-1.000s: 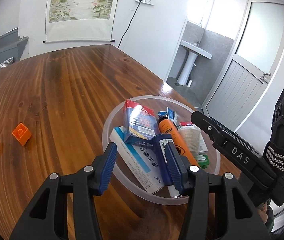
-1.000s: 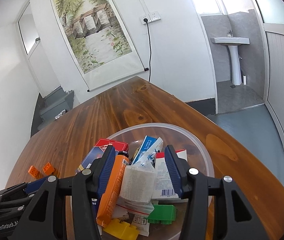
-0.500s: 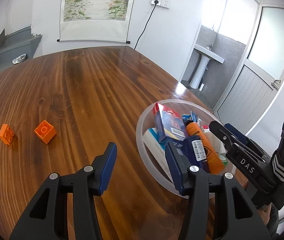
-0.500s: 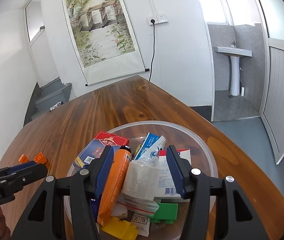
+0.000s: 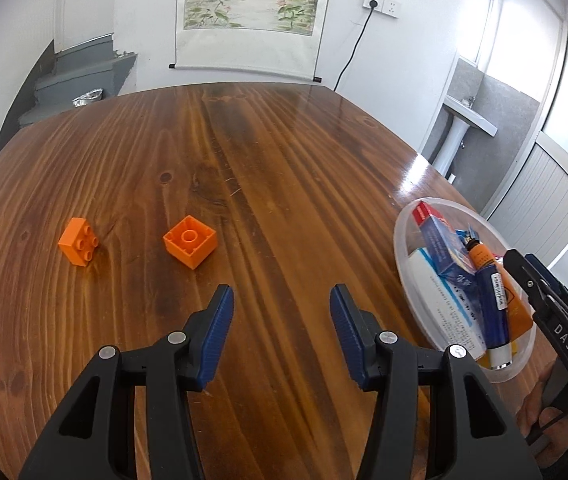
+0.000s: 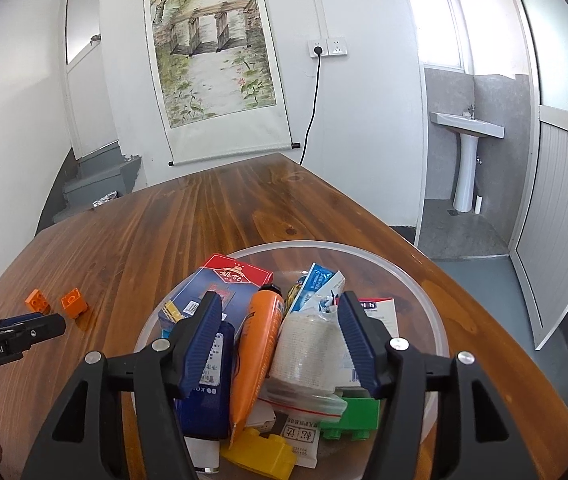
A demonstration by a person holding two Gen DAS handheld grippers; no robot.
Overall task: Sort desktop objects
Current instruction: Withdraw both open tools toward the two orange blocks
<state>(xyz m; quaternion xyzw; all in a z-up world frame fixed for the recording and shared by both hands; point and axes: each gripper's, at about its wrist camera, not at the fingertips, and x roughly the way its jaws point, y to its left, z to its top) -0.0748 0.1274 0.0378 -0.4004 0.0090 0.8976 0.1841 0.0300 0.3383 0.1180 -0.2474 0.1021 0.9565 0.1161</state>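
Two orange bricks sit on the bare wood, well apart from the bowl: one studs-up (image 5: 78,241), the other flipped hollow-side up (image 5: 190,241). The clear round bowl (image 6: 423,292) near the table's right edge holds the rest in a jumble: one yellow brick (image 6: 262,454), one green brick (image 6: 351,418), one orange tube (image 6: 258,354), one dark blue tube (image 6: 208,396), one roll of white gauze (image 6: 309,354), one red-and-blue carton (image 6: 220,286), one blue-and-white toothpaste box (image 6: 317,284), and a few white medicine boxes and a sachet I cannot count cleanly.

The left gripper (image 5: 282,320) hangs over empty tabletop near the upturned brick, jaws apart with nothing between them. The right gripper (image 6: 280,340) is poised over the bowl, its jaws opening, the orange tube and gauze roll showing between them but not pinched.

The table (image 5: 284,152) is glossy, dark-grained wood. On the white wall behind hangs one scroll painting (image 6: 212,60), with two sockets and one black cable beside it. A pedestal basin (image 6: 467,132) stands to the right, grey steps to the left.
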